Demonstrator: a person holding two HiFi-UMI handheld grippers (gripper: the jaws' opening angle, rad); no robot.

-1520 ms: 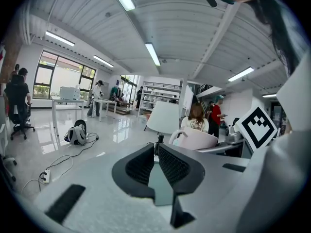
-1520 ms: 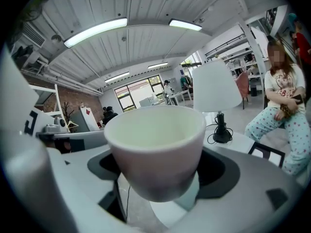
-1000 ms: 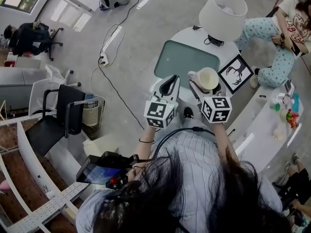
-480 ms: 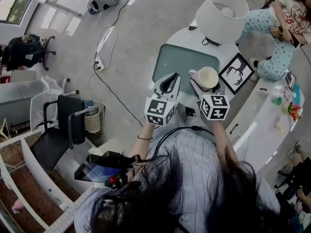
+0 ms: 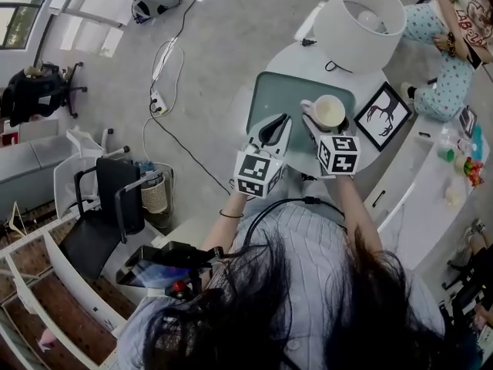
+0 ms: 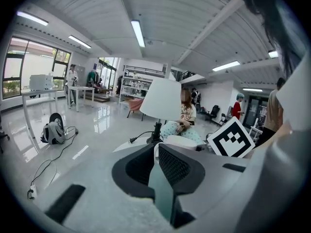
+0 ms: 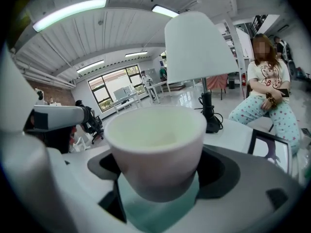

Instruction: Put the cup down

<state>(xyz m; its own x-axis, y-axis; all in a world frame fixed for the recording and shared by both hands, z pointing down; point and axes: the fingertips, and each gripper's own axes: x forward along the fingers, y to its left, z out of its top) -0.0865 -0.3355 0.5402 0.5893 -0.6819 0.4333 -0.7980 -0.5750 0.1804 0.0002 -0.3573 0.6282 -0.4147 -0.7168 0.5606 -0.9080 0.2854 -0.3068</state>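
There stood one white cup [image 5: 329,112], one lamp [image 5: 360,23], one framed picture [image 5: 383,115], one black chair [image 5: 108,206] and two grippers [image 5: 276,123] [image 5: 317,126].

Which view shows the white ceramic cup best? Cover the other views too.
The right gripper view: the white ceramic cup fills the frame, clamped between the jaws, rim and inside visible. The head view shows it small from above. The left gripper view shows at most a white sliver behind its jaws.
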